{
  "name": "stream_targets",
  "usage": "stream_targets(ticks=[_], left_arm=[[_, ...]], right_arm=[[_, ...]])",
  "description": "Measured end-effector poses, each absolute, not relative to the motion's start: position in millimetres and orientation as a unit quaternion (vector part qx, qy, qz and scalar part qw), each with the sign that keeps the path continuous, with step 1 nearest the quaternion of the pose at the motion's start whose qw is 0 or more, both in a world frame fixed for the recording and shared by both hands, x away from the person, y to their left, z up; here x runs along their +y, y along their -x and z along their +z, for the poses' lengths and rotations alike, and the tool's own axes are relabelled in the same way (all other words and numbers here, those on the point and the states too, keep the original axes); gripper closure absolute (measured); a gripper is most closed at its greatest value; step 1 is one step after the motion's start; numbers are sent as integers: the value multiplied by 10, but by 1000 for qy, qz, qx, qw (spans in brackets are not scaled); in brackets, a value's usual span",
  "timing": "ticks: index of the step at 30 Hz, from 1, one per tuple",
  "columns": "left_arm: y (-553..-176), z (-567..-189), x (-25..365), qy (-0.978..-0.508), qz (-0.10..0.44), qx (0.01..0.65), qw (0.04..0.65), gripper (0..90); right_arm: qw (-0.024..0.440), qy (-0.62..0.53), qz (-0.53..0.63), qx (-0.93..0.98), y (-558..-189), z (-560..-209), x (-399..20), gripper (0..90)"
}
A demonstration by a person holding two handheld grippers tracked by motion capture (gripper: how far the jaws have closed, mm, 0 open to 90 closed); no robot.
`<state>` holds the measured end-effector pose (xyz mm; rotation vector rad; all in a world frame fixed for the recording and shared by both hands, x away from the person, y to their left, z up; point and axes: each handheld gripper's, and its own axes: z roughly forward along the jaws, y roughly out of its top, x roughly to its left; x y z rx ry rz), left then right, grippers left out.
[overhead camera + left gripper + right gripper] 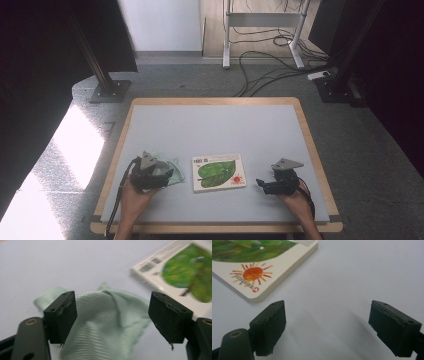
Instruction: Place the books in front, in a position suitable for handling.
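Note:
A pale green cloth [175,169] lies crumpled on the grey table top [215,125], left of a white book [219,172] whose cover shows a green leaf and an orange sun. My left gripper [167,176] hovers over the cloth and points toward the book. In the left gripper view the cloth [105,325] lies between and below the open left gripper [112,315], whose pads stand clear of it, with the book [182,277] beyond. My right gripper [260,184] is right of the book. The right gripper [327,325] is open over bare table, close to the book's corner [262,272].
The table has a wooden rim [310,145]. The far half of its grey surface is bare. Beyond it on the floor are cables [270,70], a white stand's legs [227,55] and dark post bases [107,90].

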<state>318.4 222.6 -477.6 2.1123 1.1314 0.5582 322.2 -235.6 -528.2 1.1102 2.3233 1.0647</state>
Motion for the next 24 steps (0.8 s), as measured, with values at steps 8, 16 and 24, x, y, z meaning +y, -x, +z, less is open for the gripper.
stream_targets(ticks=[8, 16, 24], left_arm=[[-3399, -5111, 2218, -820, 220, 450, 277, 301], [-3408, -5148, 2241, -816, 222, 449, 290, 758], [-3400, -4901, 2085, -819, 182, 416, 352, 814]], right_arm=[[165, -384, 375, 827, -3241, -5330, -2308, 159], [163, -377, 373, 832, -3258, -5339, -2253, 167], [162, -377, 372, 832, -3257, -5341, -2252, 167]])
